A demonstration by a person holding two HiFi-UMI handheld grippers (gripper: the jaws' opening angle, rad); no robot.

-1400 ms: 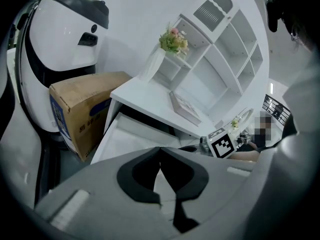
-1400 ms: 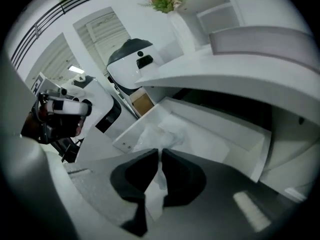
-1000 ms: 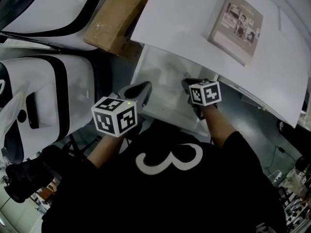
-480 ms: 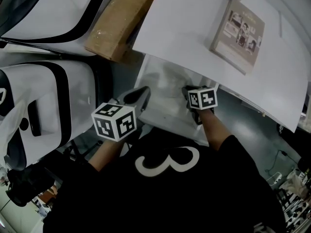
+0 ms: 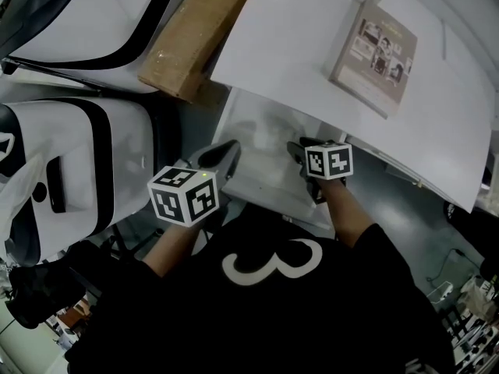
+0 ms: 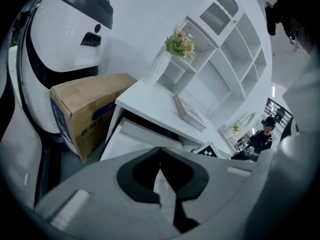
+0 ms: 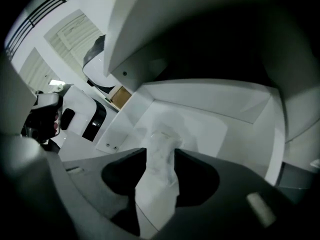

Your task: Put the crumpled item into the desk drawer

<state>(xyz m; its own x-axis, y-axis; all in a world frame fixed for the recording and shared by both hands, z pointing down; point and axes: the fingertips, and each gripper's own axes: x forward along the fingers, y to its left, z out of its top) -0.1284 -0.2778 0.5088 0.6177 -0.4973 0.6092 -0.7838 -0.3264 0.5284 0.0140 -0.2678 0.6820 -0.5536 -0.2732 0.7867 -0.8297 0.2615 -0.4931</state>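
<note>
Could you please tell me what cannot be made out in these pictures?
Right gripper view: the right gripper has just been opening its jaws, the crumpled item between them; whether it rests on the drawer floor is blurred.
Head view: the book cover's print, too small.
Left gripper view: distant person, too small.

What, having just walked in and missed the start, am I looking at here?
A person holds a gripper in each hand over the open white desk drawer. The right gripper has just been opening its jaws. The crumpled white item lies loose between them, inside the drawer. The left gripper is shut and empty, hovering by the drawer's left edge. The drop looks about done, and the drawer is not yet closed.
</note>
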